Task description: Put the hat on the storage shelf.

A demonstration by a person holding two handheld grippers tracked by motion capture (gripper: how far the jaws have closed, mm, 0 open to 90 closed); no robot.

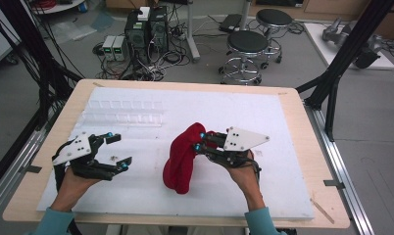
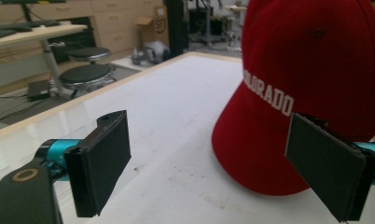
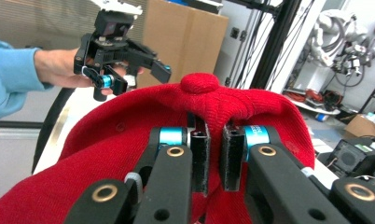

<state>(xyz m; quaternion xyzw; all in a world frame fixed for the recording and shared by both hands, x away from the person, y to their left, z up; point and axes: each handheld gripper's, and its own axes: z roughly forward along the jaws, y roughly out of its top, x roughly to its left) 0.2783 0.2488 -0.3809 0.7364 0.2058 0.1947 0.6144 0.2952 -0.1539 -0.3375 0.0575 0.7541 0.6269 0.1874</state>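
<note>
A red cap (image 1: 181, 157) with white lettering stands on its brim edge near the middle of the white table cover. My right gripper (image 1: 201, 141) is shut on a fold of its crown fabric, seen pinched between the pads in the right gripper view (image 3: 215, 158) under the cap's top button (image 3: 199, 83). My left gripper (image 1: 117, 152) is open, held to the cap's left with a gap between them. In the left gripper view the red cap (image 2: 307, 79) rises behind the right-hand pad (image 2: 323, 163), and nothing lies between the jaws.
A clear plastic divided tray (image 1: 124, 112) lies at the back left of the white foam board (image 1: 283, 127). Beyond the table stand two stools (image 1: 246, 49) and computer towers (image 1: 146, 29) among cables. Black frame posts (image 1: 339, 63) flank the table.
</note>
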